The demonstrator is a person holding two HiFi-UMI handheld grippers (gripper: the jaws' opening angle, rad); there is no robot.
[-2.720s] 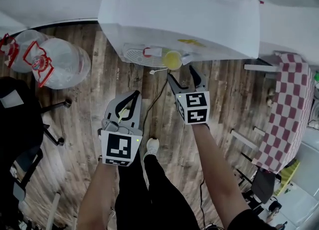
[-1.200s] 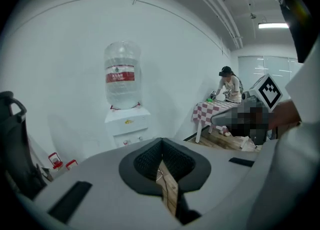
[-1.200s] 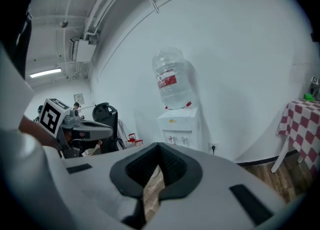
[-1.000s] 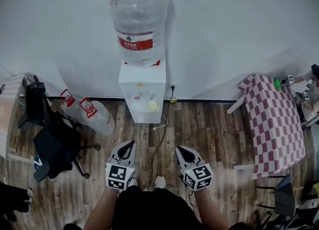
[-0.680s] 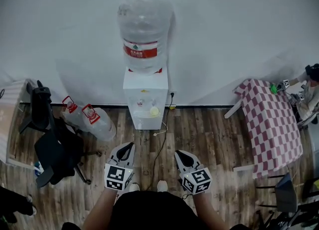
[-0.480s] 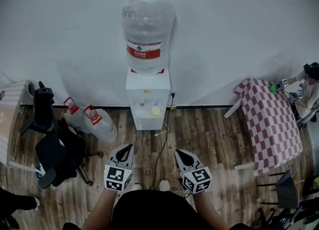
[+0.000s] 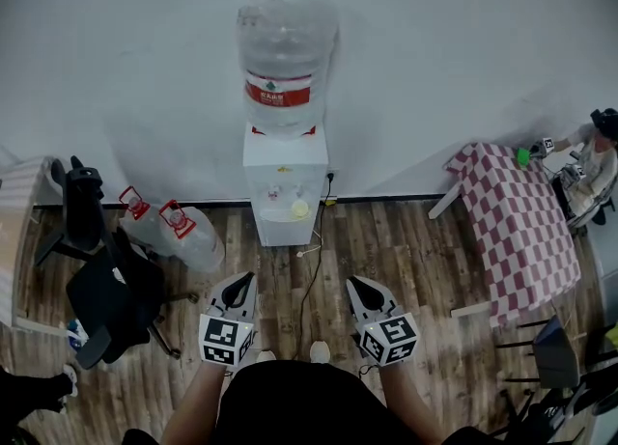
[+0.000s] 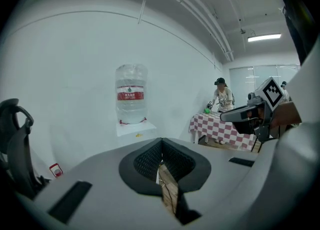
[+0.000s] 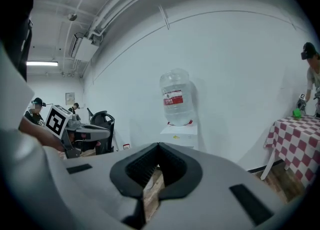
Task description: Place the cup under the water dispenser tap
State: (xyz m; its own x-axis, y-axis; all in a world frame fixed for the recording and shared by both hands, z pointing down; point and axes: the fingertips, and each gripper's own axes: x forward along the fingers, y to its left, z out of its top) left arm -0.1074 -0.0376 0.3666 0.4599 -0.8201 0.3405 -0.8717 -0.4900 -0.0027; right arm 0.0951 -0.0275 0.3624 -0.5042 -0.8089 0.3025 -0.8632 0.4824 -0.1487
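The white water dispenser (image 7: 283, 192) stands against the wall with a large clear bottle (image 7: 286, 57) on top. A small yellow cup (image 7: 300, 208) sits in its tap recess. My left gripper (image 7: 246, 278) and right gripper (image 7: 355, 282) hover over the wooden floor, well back from the dispenser, both shut and empty. In the left gripper view the left gripper (image 8: 161, 141) has its pads meeting, with the dispenser (image 8: 136, 128) far beyond. The right gripper (image 9: 158, 145) also shows the dispenser (image 9: 180, 130) at a distance. The jaws hide the cup in both gripper views.
Two empty water bottles (image 7: 174, 226) lie on the floor left of the dispenser, beside a black office chair (image 7: 106, 279). A cable (image 7: 309, 260) runs across the floor from the dispenser. A checked-cloth table (image 7: 526, 231) stands at the right, with a person (image 7: 599, 149) beyond it.
Earlier my right gripper stood open just in front of the cup at the dispenser. Since then both grippers have drawn far back and risen, the cup stays under the tap, and the right jaws have shut.
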